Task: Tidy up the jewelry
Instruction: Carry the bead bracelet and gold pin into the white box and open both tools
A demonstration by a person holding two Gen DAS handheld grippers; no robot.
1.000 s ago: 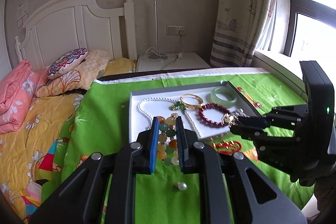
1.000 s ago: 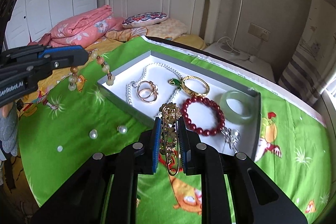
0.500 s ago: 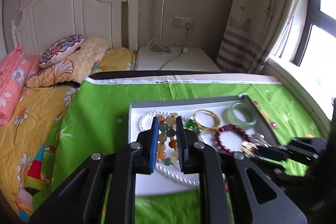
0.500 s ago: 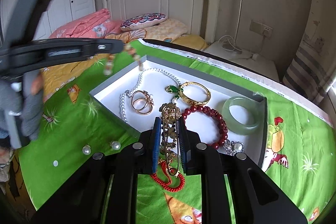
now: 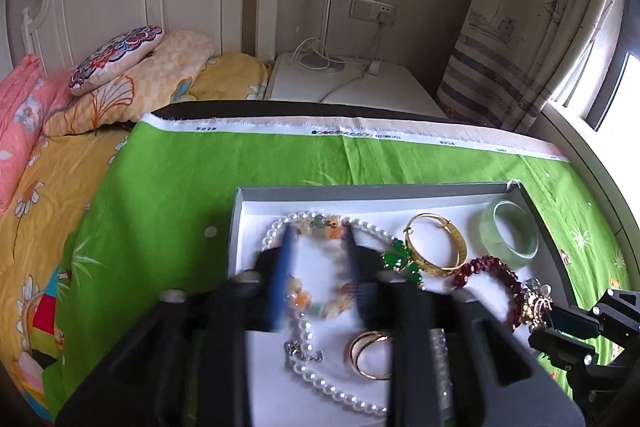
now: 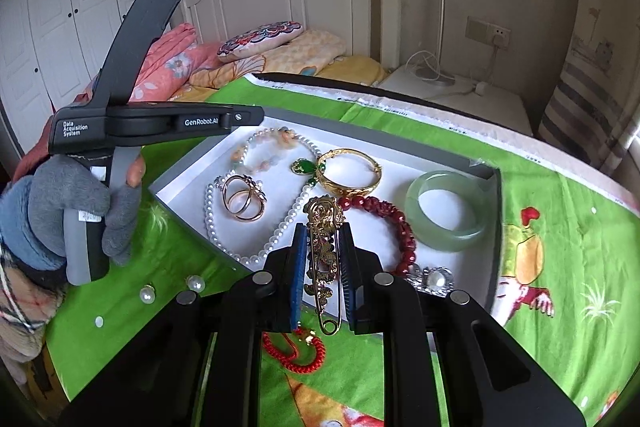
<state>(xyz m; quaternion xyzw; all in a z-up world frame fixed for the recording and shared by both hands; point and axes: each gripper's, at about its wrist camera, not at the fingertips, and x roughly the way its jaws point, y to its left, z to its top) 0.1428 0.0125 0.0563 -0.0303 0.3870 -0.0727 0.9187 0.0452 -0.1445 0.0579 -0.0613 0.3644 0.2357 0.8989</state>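
Note:
A grey-rimmed white tray [image 5: 360,193] on green cloth holds a pearl necklace [image 5: 332,391], gold bangle [image 5: 436,247], jade bangle [image 5: 508,235], red bead bracelet [image 5: 504,275] and gold rings [image 5: 370,355]. My left gripper [image 5: 318,243] hovers over the tray's left part, its jaws opening. The multicoloured bead bracelet [image 5: 316,307] lies in the tray below and between the fingers, free of the pads; it is also seen in the right wrist view [image 6: 264,147]. My right gripper [image 6: 323,235] is shut on a gold brooch [image 6: 322,247] over the tray's near edge.
A red cord bracelet [image 6: 296,351] and two loose pearls [image 6: 196,283] lie on the green cloth [image 6: 560,227] in front of the tray. A gloved hand [image 6: 80,211] holds the left gripper at the left. Pillows and a nightstand [image 5: 352,87] are beyond.
My left gripper moved forward and down over the tray and its jaws spread; the bead bracelet left the pads and now lies in the tray. My right gripper edged nearer the tray, still holding the brooch.

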